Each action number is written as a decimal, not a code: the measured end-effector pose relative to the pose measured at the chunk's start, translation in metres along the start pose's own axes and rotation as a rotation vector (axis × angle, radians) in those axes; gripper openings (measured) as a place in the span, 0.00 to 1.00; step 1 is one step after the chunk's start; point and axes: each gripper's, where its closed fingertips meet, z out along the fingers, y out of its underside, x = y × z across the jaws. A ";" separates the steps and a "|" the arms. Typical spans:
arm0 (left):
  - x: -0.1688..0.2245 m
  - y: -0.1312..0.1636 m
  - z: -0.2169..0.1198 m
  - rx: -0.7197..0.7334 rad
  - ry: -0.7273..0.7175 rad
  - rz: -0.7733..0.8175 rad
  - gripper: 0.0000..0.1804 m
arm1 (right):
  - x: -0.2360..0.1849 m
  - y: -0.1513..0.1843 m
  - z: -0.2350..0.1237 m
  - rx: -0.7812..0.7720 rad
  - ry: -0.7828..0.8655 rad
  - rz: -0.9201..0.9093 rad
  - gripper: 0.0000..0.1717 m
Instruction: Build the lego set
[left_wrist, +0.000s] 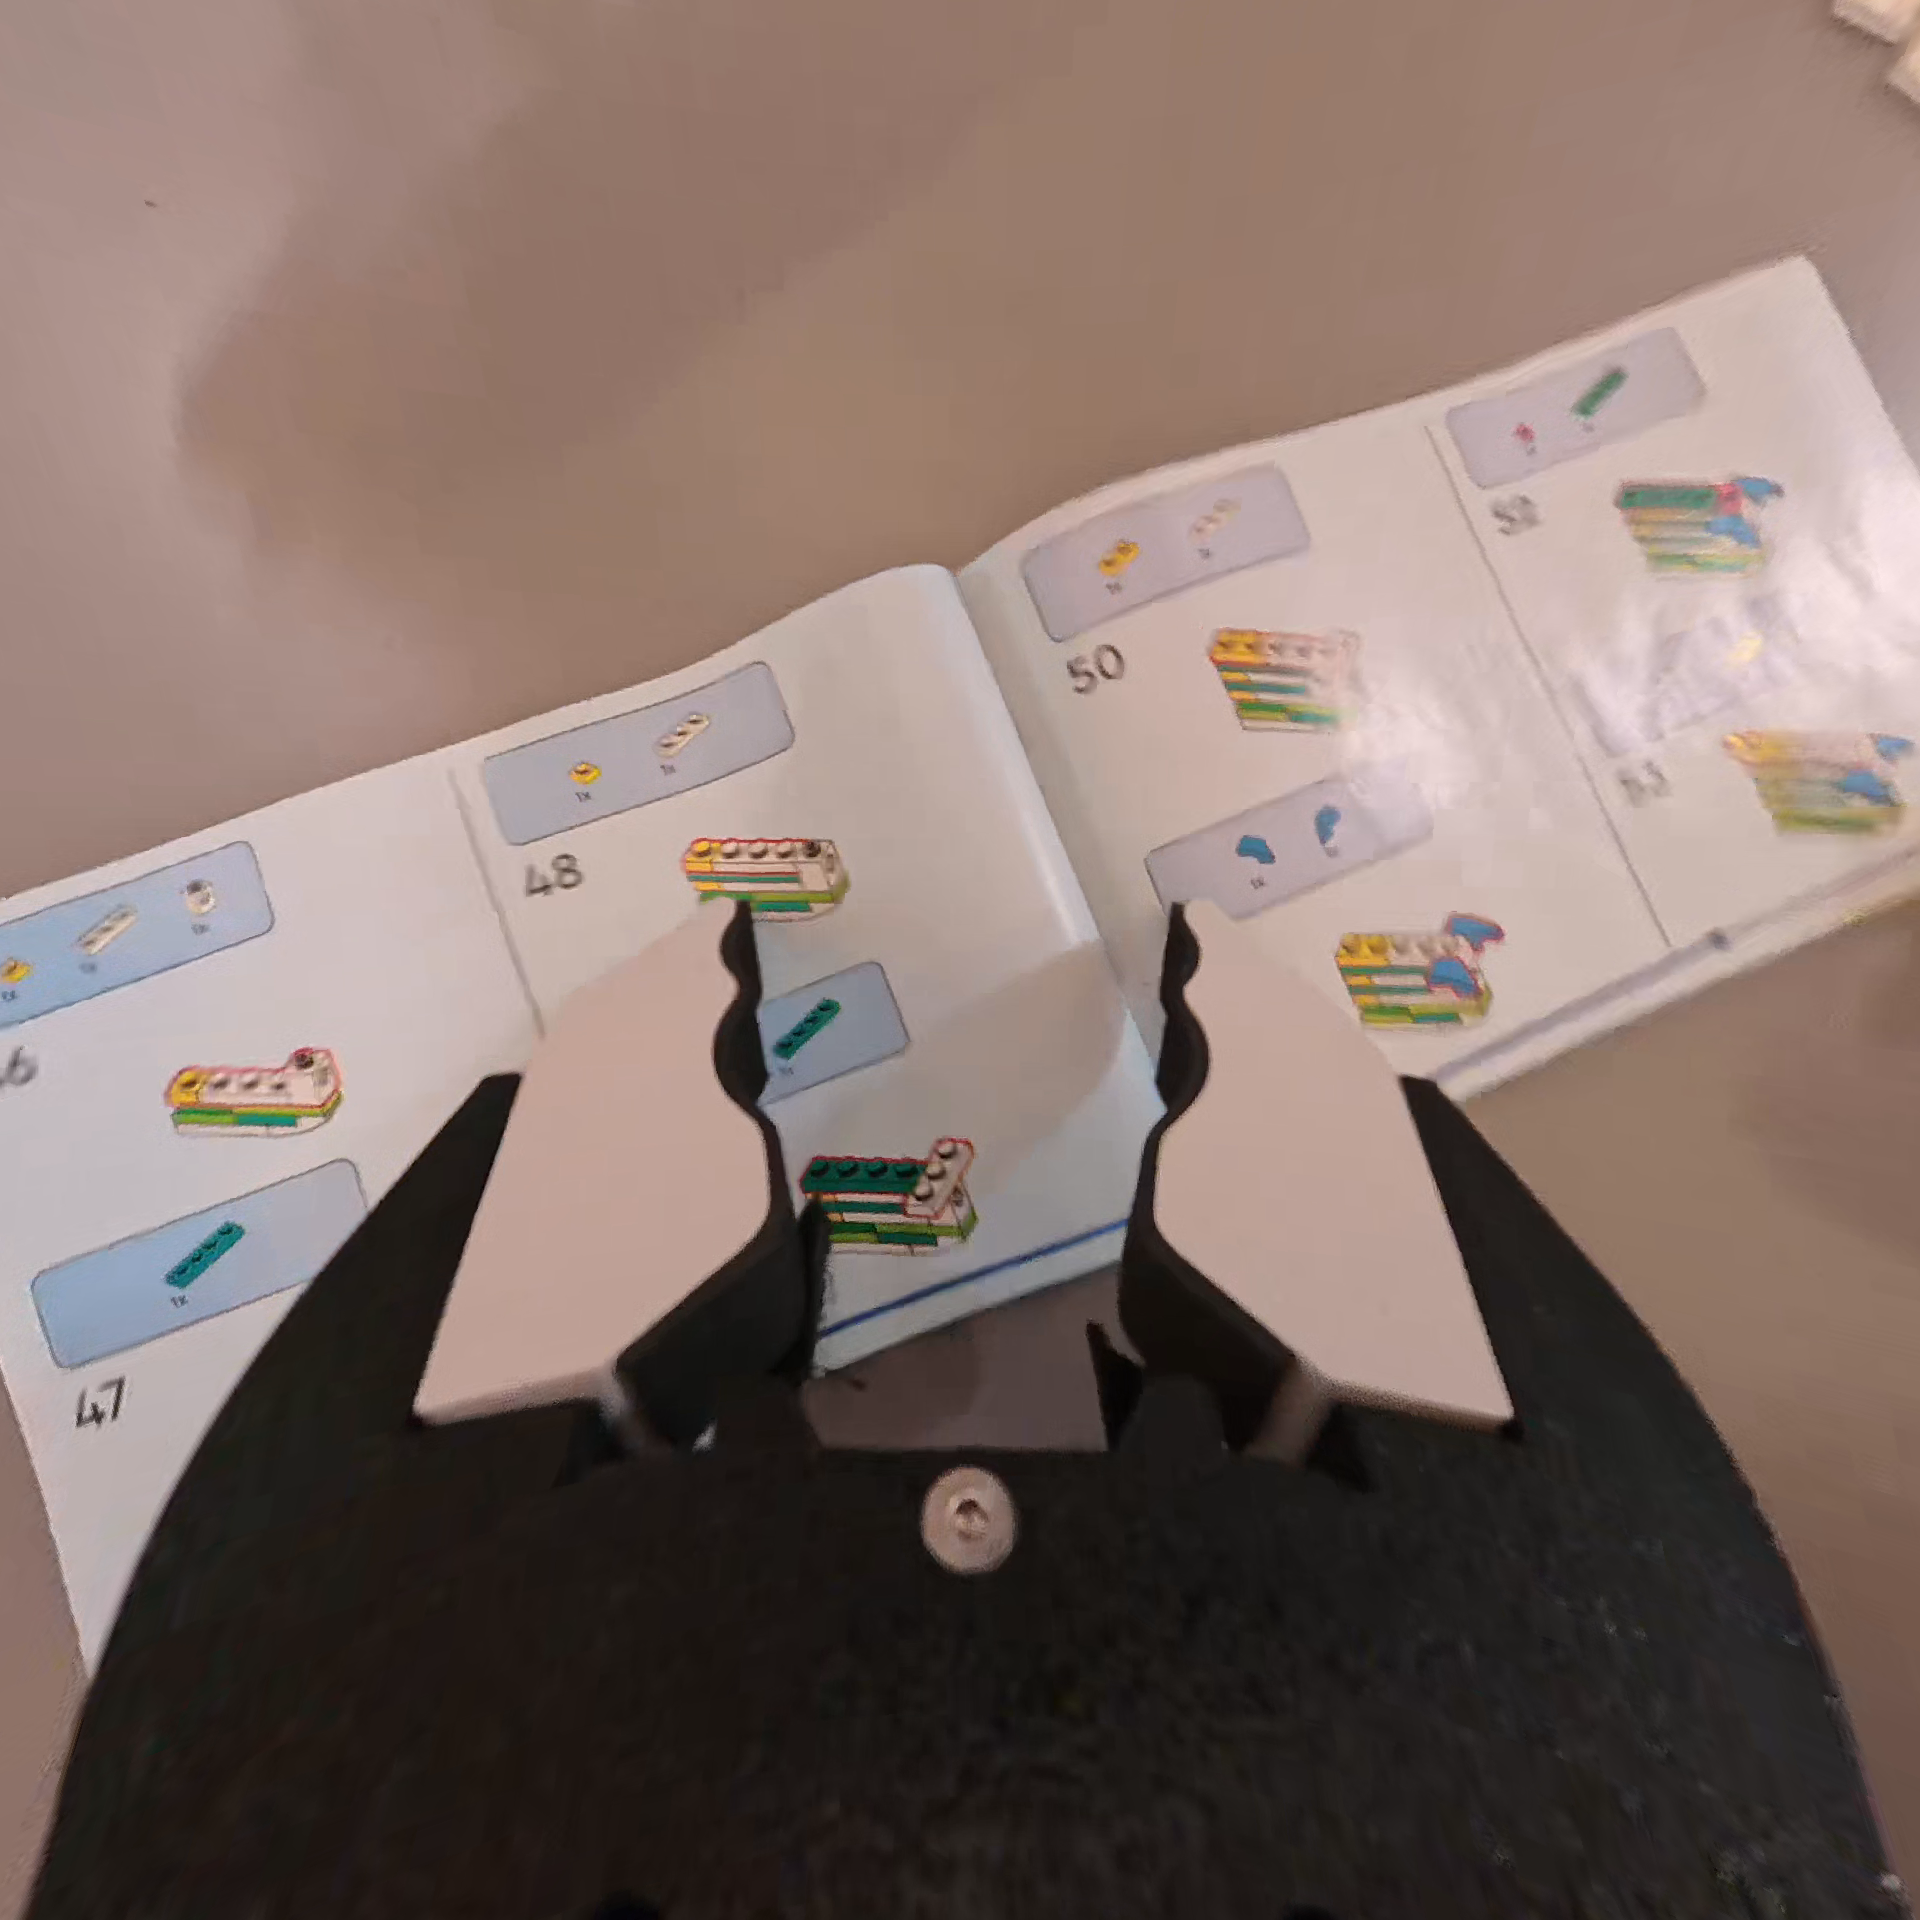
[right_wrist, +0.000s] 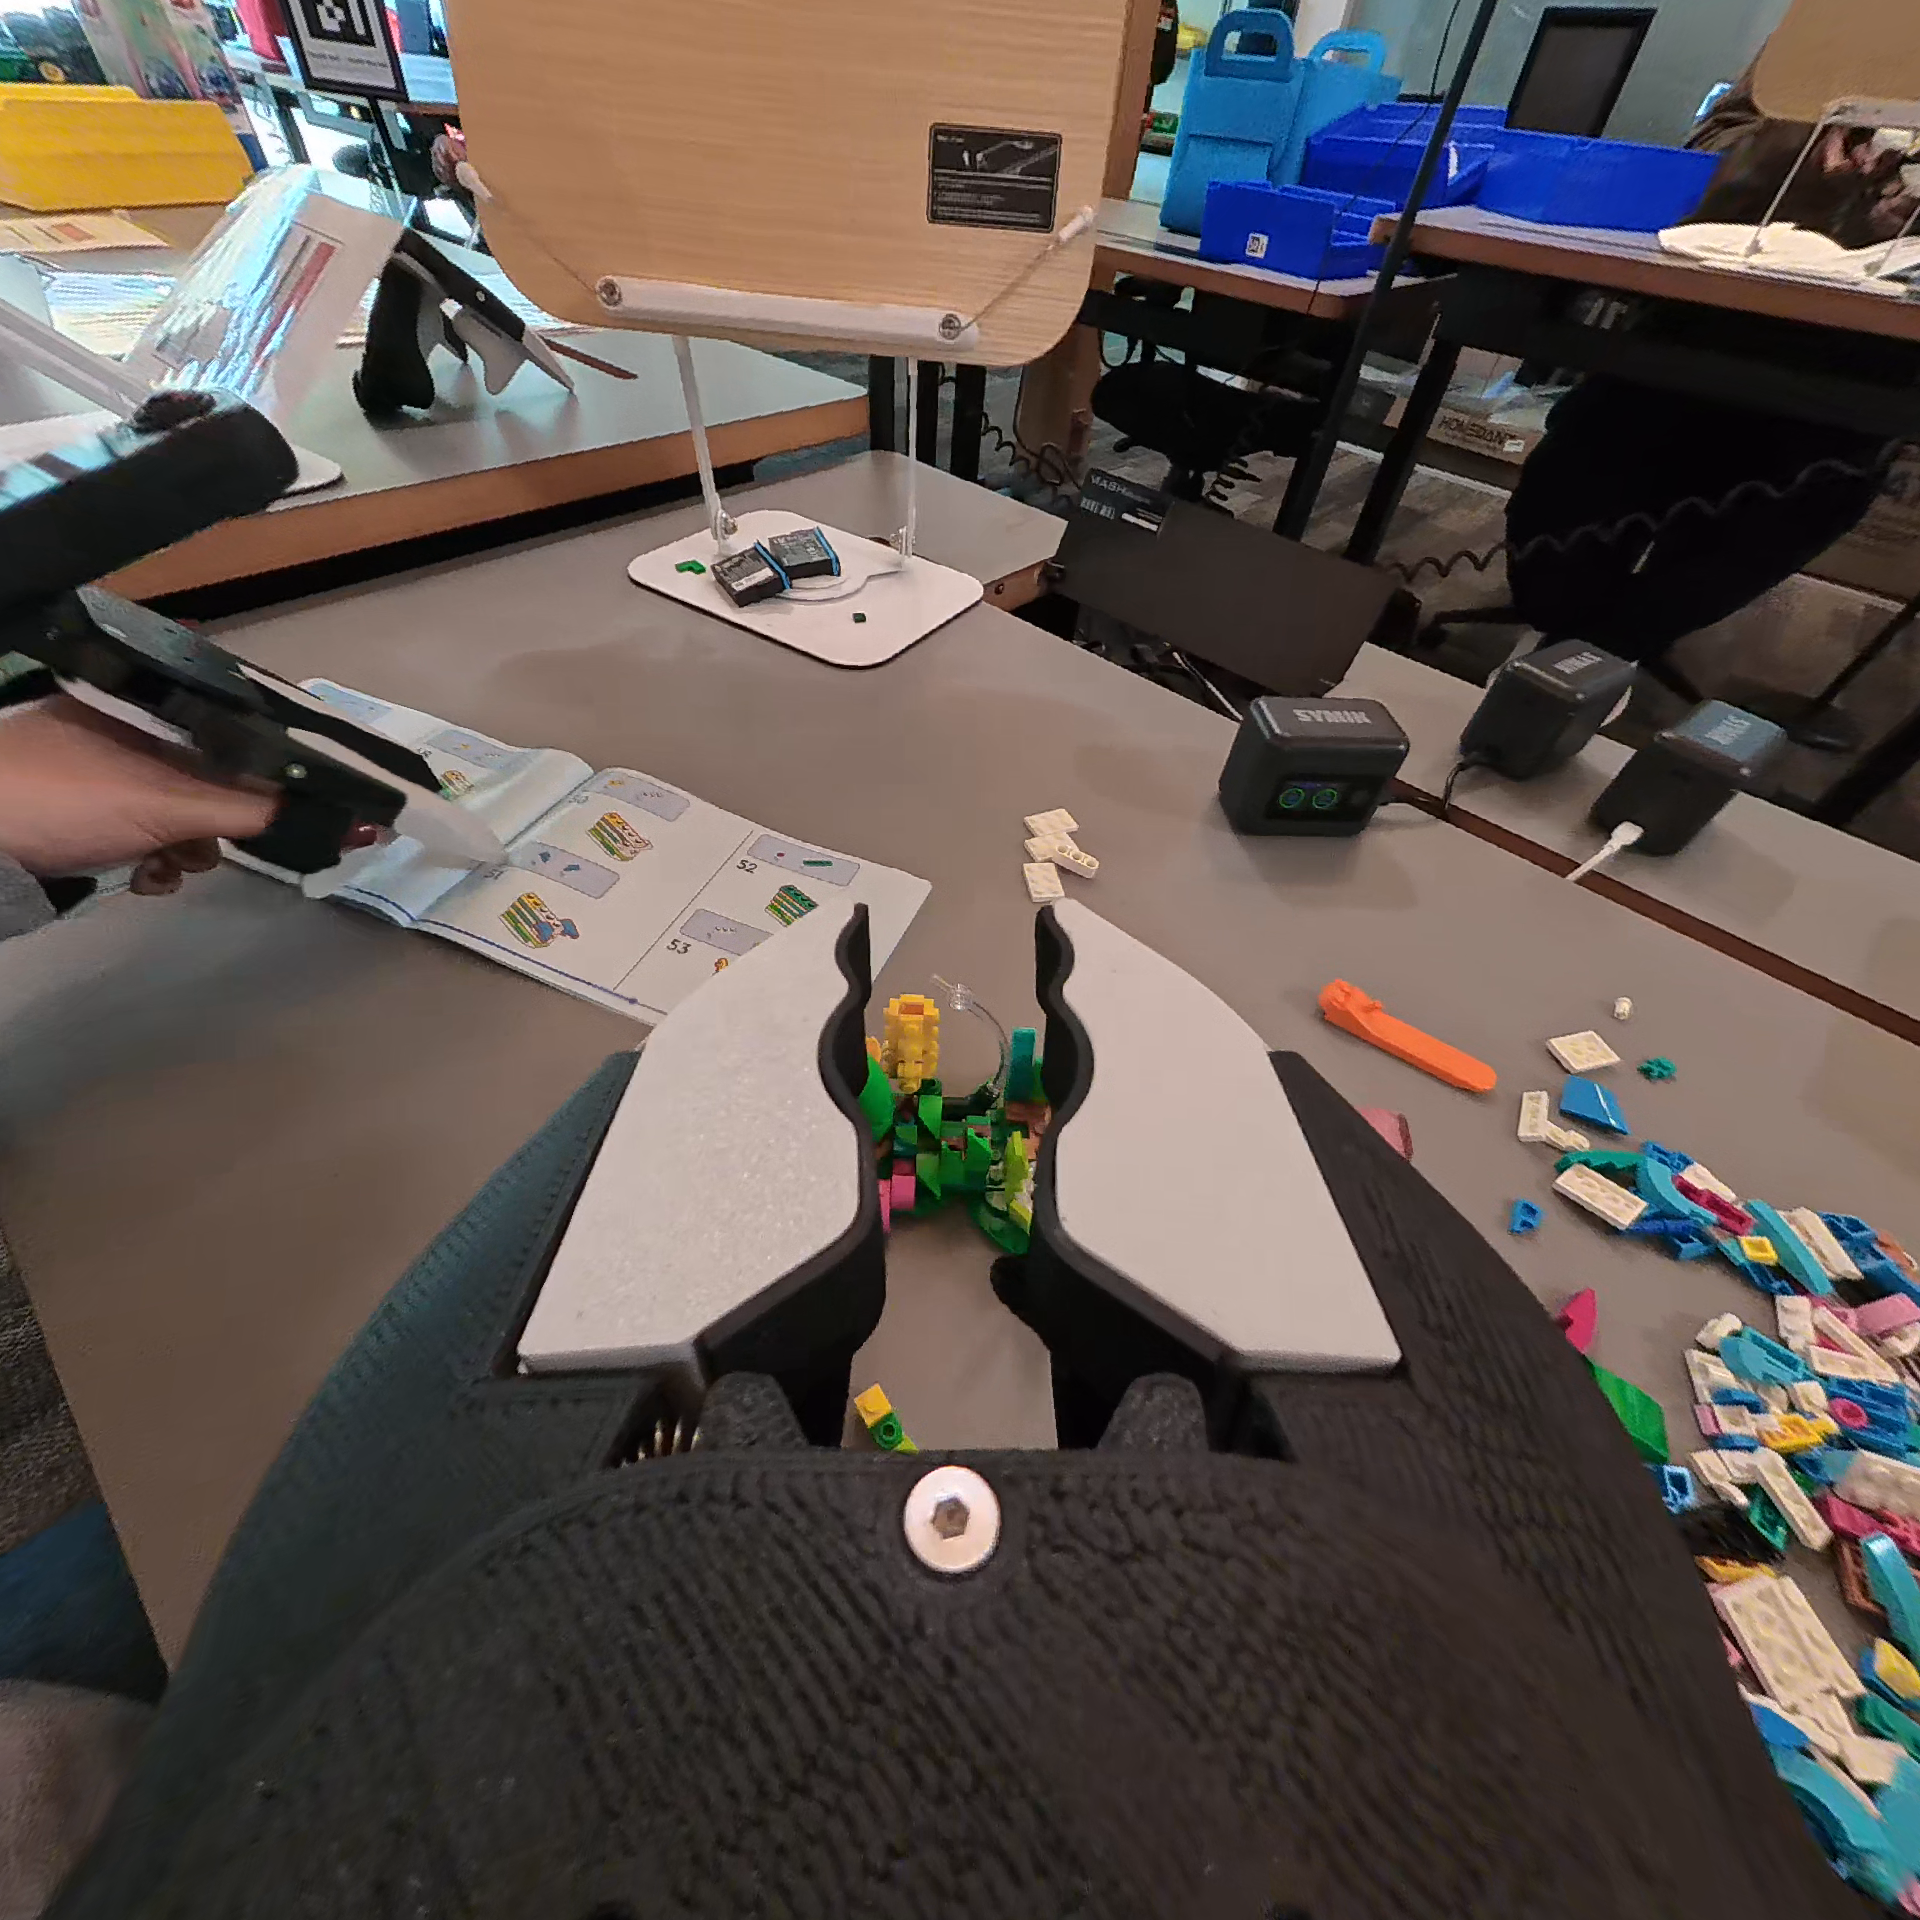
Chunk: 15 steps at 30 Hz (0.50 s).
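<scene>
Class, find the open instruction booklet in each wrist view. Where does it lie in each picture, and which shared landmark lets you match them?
Left wrist view: the instruction booklet crosses the middle, under the open left gripper.
Right wrist view: the booklet lies left of centre on the grey table.
Shared landmark: the booklet's centre fold.

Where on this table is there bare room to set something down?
Free: the grey stretch between the open instruction booklet, the white stand base and the three white plates; also the strip from those plates to the black charger box. Crowded: the loose brick pile at right, beyond the orange separator tool, and the brick model between the right tongs.
</scene>
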 end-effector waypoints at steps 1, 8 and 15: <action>-0.005 -0.002 0.003 0.016 -0.053 -0.037 0.45 | 0.000 0.000 0.000 0.001 0.000 0.001 0.17; 0.004 -0.014 0.004 0.123 -0.057 -0.118 0.50 | -0.002 0.003 0.002 -0.005 -0.018 0.005 0.17; -0.061 -0.012 -0.035 0.119 -0.194 0.092 0.04 | 0.007 0.005 -0.003 0.001 -0.009 0.024 0.17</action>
